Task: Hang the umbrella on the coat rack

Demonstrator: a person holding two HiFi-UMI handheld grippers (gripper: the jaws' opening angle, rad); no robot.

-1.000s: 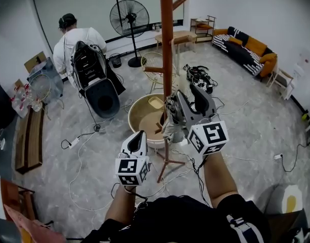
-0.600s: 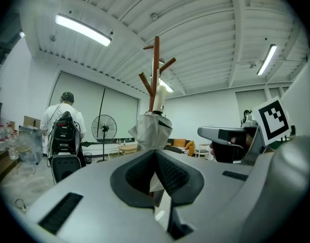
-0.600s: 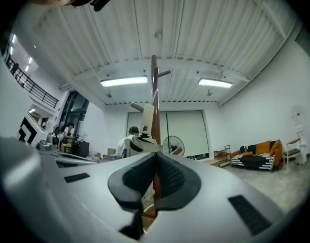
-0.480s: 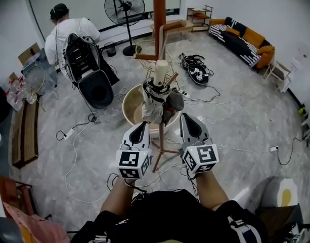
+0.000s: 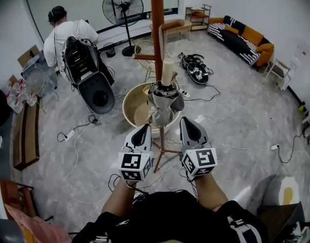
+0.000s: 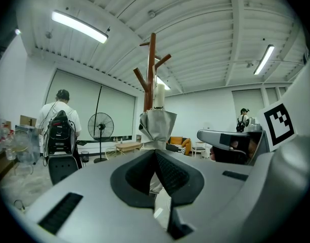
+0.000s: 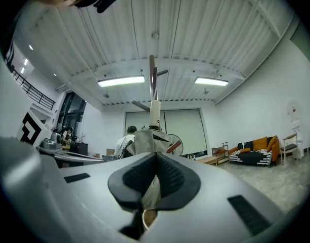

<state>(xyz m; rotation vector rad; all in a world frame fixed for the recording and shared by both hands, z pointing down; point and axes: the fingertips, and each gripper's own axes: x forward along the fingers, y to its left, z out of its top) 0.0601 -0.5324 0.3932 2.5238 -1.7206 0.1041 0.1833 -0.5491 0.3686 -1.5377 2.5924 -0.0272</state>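
A grey folded umbrella (image 5: 164,101) with a pale handle hangs upright on a peg of the brown wooden coat rack (image 5: 156,34). No gripper holds it. My left gripper (image 5: 142,131) and right gripper (image 5: 187,124) sit side by side below and in front of it, both shut and empty, well apart from the fabric. In the left gripper view the umbrella (image 6: 158,126) hangs against the rack (image 6: 151,70), beyond the shut left gripper (image 6: 156,154). In the right gripper view the umbrella (image 7: 146,138) rises just past the shut right gripper (image 7: 156,159).
A round beige tub (image 5: 136,111) stands at the rack's foot, and cables trail across the floor. A person with a black backpack (image 5: 69,34) stands at the back left near a standing fan (image 5: 123,6). A sofa (image 5: 240,37) is far right, a low bench (image 5: 24,135) left.
My right gripper has let go of the umbrella at the rack, dropped down beside the left one and shut. The umbrella stays hanging on the peg.
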